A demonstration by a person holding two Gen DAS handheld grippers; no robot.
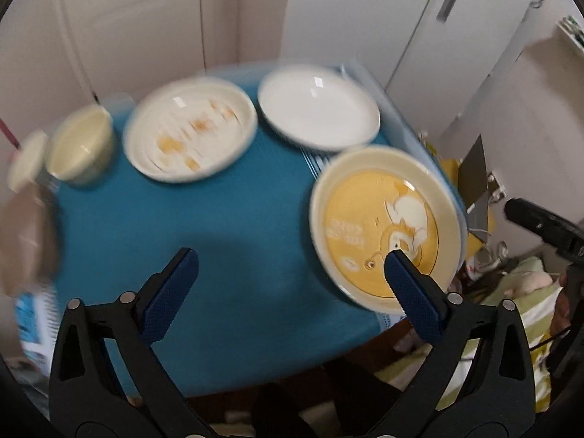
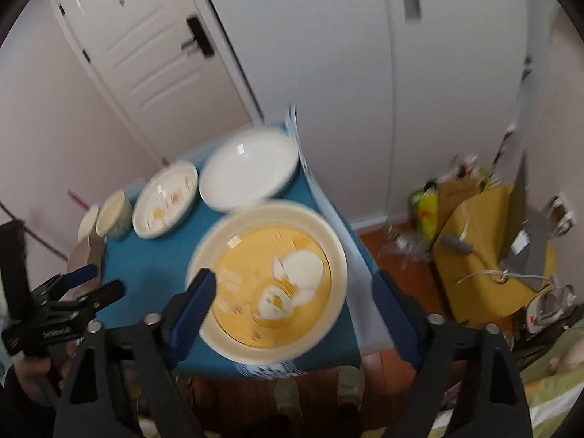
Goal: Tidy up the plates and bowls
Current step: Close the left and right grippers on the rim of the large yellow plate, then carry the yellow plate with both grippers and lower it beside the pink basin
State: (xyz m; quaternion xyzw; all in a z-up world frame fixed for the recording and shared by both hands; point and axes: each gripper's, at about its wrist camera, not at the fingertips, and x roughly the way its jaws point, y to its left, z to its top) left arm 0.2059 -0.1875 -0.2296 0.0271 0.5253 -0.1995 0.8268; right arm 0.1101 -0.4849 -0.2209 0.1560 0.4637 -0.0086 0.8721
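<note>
A yellow plate with a cream rim (image 1: 383,230) (image 2: 268,281) lies at the near right of the blue table. A plain white plate (image 1: 317,107) (image 2: 248,168) lies behind it. A cream plate with orange marks (image 1: 189,127) (image 2: 166,199) lies to its left. Two cream bowls (image 1: 80,146) (image 2: 115,215) stand at the far left. My left gripper (image 1: 288,266) is open above the table's near edge, its right finger over the yellow plate. My right gripper (image 2: 294,288) is open above the yellow plate, holding nothing. The left gripper also shows in the right wrist view (image 2: 98,281).
The blue cloth-covered table (image 1: 204,226) (image 2: 153,262) is small, with edges close on the right and near sides. A brownish object (image 1: 25,237) sits at its left edge. Yellow boxes and clutter (image 2: 481,255) stand on the floor to the right. White doors stand behind.
</note>
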